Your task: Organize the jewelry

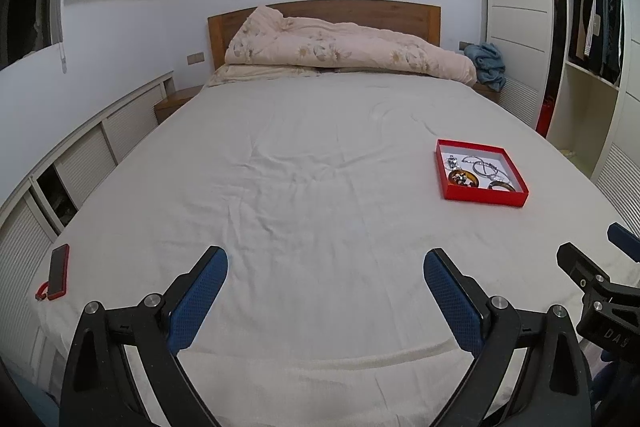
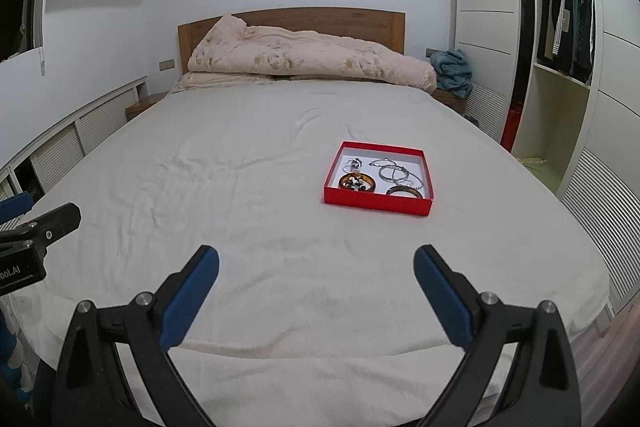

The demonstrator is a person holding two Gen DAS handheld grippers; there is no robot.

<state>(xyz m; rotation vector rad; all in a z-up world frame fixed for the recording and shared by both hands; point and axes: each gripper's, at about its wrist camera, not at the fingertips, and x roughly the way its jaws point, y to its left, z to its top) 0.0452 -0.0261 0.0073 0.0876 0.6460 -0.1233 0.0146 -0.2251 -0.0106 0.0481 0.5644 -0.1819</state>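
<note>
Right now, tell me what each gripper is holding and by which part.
Nothing is held. The left gripper and the right gripper both hang open over the bed sheet; the jewelry lies in the red box, untouched.

We see a matt, creased cloth sheet (image 2: pixel 248 211) over the bed, and a soft quilt (image 2: pixel 304 57) of floral printed fabric heaped against a smooth brown wooden headboard (image 2: pixel 320 21). The box (image 2: pixel 376 202) looks like matt red card with a white lining. Inside it, thin bangles (image 2: pixel 394 173) shine like metal, while two amber-brown rings (image 2: pixel 357 182) look glossy. Both grippers' fingers (image 1: pixel 200 297) (image 2: pixel 190 297) carry blue textured pads on matt black plastic arms with bright metal pins. A phone (image 1: pixel 58 271) has a glossy dark face.
</note>
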